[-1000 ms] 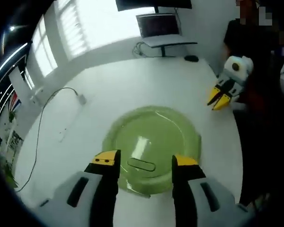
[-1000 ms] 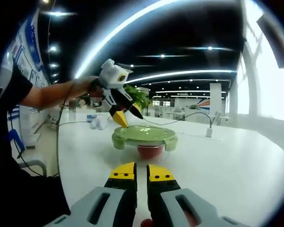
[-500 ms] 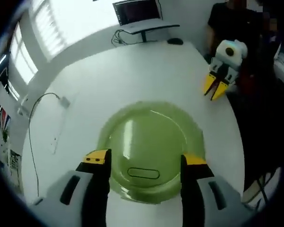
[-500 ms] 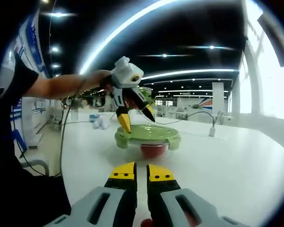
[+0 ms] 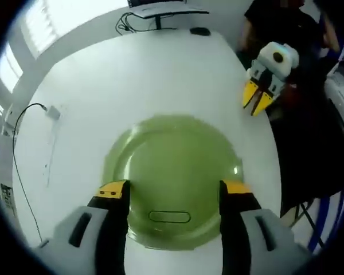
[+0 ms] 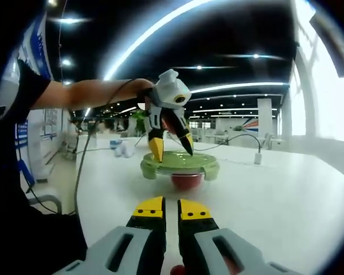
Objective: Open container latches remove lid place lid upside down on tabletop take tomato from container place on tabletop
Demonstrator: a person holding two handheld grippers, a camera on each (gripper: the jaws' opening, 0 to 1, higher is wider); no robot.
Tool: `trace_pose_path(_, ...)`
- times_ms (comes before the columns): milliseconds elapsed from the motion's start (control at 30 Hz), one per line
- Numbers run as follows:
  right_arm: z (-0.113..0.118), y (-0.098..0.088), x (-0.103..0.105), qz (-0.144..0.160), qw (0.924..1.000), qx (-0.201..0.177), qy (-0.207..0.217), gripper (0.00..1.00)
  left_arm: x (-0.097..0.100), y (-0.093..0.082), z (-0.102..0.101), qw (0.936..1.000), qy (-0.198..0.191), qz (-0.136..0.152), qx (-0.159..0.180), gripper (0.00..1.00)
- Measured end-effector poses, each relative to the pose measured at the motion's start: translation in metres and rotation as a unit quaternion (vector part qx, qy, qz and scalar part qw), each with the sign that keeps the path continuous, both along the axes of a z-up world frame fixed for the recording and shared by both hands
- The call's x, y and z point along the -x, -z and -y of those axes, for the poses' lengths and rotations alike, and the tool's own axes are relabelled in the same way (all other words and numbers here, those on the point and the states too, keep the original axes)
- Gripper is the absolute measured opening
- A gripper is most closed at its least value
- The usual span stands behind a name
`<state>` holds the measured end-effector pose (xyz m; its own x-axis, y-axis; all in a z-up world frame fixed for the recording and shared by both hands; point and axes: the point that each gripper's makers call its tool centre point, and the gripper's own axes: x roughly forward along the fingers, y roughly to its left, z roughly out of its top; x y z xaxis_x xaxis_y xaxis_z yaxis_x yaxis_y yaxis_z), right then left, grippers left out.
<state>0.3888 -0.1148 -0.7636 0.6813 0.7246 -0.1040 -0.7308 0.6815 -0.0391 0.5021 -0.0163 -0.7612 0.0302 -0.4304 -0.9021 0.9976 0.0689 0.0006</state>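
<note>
While the container (image 6: 180,173) is sitting mid-frame on the white tabletop (image 6: 264,200) in the right gripper view, a red tomato (image 6: 185,181) is showing through its clear wall under the round green lid (image 5: 171,177). The left gripper (image 5: 172,192) is hovering spread wide over the lid; the right gripper (image 6: 165,209) is resting nearly clenched, grasping nothing.

- An open-plan office or exhibition hall
- Long ceiling light strips (image 6: 160,28) over rows of distant desks
- A monitor (image 5: 155,4), mouse (image 5: 199,31) and cables on the white table (image 5: 132,74)
- Bright windows (image 6: 332,97)
</note>
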Motion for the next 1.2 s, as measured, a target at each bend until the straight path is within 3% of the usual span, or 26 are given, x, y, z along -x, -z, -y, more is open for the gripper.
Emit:
trace_pose_path(100,0.0,0.0,0.0,0.001,1.0,0.0,-0.001,0.03,0.001,0.002,-0.001,0.9992,0.032,0.004,-0.023,0.69)
trace_pose_path(233,0.0,0.0,0.0,0.0,1.0,-0.003,-0.002,0.03,-0.002,0.001,-0.002,0.9983,0.016,-0.006,-0.057,0.72)
trace_pose_path(300,0.0,0.0,0.0,0.0,1.0,-0.004,-0.002,0.03,0.0,0.001,-0.005,0.9962,0.032,0.0,-0.081,0.71)
trace_pose_path(567,0.003,0.002,0.0,-0.005,1.0,-0.002,0.0,0.03,0.002,0.003,0.0,0.9895,0.033,-0.004,-0.14,0.71)
trace_pose_path(900,-0.002,0.0,-0.001,0.001,1.0,-0.001,0.006,0.03,0.0,0.006,-0.001,0.9865,0.029,-0.002,-0.161,0.68)
trace_pose_path(1200,-0.012,-0.006,-0.001,0.052,0.9978,0.04,-0.002,0.06,0.004,0.009,-0.001,0.983,0.032,0.001,-0.181,0.66)
